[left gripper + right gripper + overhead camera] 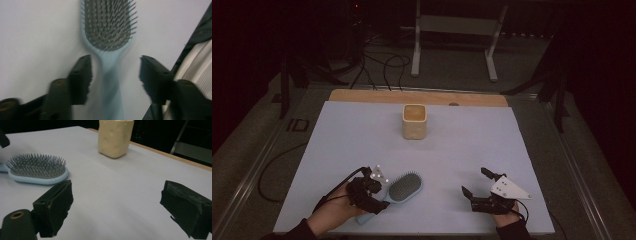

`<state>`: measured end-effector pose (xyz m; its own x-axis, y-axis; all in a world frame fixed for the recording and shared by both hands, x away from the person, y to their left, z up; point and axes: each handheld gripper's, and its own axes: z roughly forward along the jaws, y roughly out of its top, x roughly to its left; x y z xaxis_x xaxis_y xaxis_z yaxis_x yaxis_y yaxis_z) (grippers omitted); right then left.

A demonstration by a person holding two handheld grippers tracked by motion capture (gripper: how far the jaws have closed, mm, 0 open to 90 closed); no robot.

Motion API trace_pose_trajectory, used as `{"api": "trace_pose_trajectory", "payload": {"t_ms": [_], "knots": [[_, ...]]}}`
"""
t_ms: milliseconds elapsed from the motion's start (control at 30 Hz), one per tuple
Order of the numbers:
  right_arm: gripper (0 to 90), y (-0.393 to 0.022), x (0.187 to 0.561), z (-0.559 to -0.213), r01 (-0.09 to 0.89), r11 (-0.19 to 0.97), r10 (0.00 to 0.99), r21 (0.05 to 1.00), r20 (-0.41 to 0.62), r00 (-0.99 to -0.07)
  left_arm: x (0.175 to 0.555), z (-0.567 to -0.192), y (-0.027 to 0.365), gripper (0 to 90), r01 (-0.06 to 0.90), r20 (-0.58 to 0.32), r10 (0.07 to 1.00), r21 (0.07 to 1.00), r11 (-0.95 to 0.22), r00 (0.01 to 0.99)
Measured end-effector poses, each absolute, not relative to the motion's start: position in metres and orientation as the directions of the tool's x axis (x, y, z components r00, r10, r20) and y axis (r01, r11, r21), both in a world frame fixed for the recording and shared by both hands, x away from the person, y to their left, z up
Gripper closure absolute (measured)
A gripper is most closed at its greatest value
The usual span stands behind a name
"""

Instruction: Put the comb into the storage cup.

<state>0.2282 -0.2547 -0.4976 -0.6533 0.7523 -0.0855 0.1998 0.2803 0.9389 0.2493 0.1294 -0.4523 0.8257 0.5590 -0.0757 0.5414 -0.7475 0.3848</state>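
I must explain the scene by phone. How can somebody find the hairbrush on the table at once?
Look at the pale sheet covering the table, then its near left part, beside the left gripper. The hairbrush lies there, bristles up, its handle between the open jaws. It is light blue and flat, unlike the tall cream cup farther back.

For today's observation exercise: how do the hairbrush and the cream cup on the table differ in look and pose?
The hairbrush is pale blue with a grey bristle pad; the cup is cream all over. The hairbrush lies flat, bristles up, at the near edge, its handle between the open jaws of the left claw; the cup stands upright farther back, apart from both claws. The hairbrush is long and flat, the cup squarish and tall. Both rest on the same white sheet.
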Motion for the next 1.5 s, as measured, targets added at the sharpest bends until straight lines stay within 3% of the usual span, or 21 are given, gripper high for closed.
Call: {"api": "trace_pose_trajectory", "payload": {"t_ms": [100, 233, 367, 533, 900, 967, 1033, 1100, 1233, 1500], "knots": [[10.0, -0.255, 0.229, -0.497, 0.2, 0.273, 0.755, 0.941, -0.08, -0.651, 0.25, -0.459, 0.125, 14.0, 0.548, -0.078, 0.557, 0.338, -0.765, 0.827], [10.0, -0.255, 0.229, -0.498, 0.201, 0.274, 0.753, 0.94, -0.08, -0.653, 0.25, -0.466, 0.118, 2.4, 0.539, -0.065, 0.548, 0.304, -0.785, 0.834], [10.0, -0.255, 0.228, -0.498, 0.199, 0.282, 0.752, 0.938, -0.087, -0.654, 0.251, -0.47, 0.113, 0.0, 0.536, -0.038, 0.55, 0.286, -0.794, 0.834], [10.0, -0.255, 0.229, -0.498, 0.202, 0.28, 0.753, 0.938, -0.084, -0.653, 0.254, -0.475, 0.108, 0.5, 0.536, -0.065, 0.538, 0.252, -0.806, 0.84], [10.0, -0.255, 0.229, -0.498, 0.202, 0.277, 0.755, 0.939, -0.083, -0.65, 0.267, -0.487, 0.103, 20.7, 0.544, -0.061, 0.544, 0.201, -0.814, 0.837], [10.0, -0.256, 0.229, -0.498, 0.207, 0.27, 0.757, 0.94, -0.074, -0.649, 0.269, -0.488, 0.103, 26.9, 0.543, -0.064, 0.543, 0.203, -0.814, 0.837], [10.0, -0.256, 0.229, -0.497, 0.208, 0.263, 0.758, 0.942, -0.069, -0.649, 0.271, -0.489, 0.103, 38.7, 0.533, -0.068, 0.531, 0.202, -0.821, 0.844], [10.0, -0.255, 0.229, -0.498, 0.205, 0.274, 0.755, 0.94, -0.078, -0.652, 0.273, -0.488, 0.103, 43.4, 0.542, -0.065, 0.541, 0.199, -0.816, 0.839], [10.0, -0.255, 0.229, -0.498, 0.208, 0.278, 0.759, 0.938, -0.081, -0.646, 0.275, -0.487, 0.102, 49.3, 0.561, -0.077, 0.557, 0.181, -0.808, 0.827], [10.0, -0.254, 0.229, -0.499, 0.212, 0.294, 0.761, 0.932, -0.094, -0.642, 0.269, -0.486, 0.09, 62.3, 0.533, -0.008, 0.536, 0.121, -0.837, 0.844]]}}
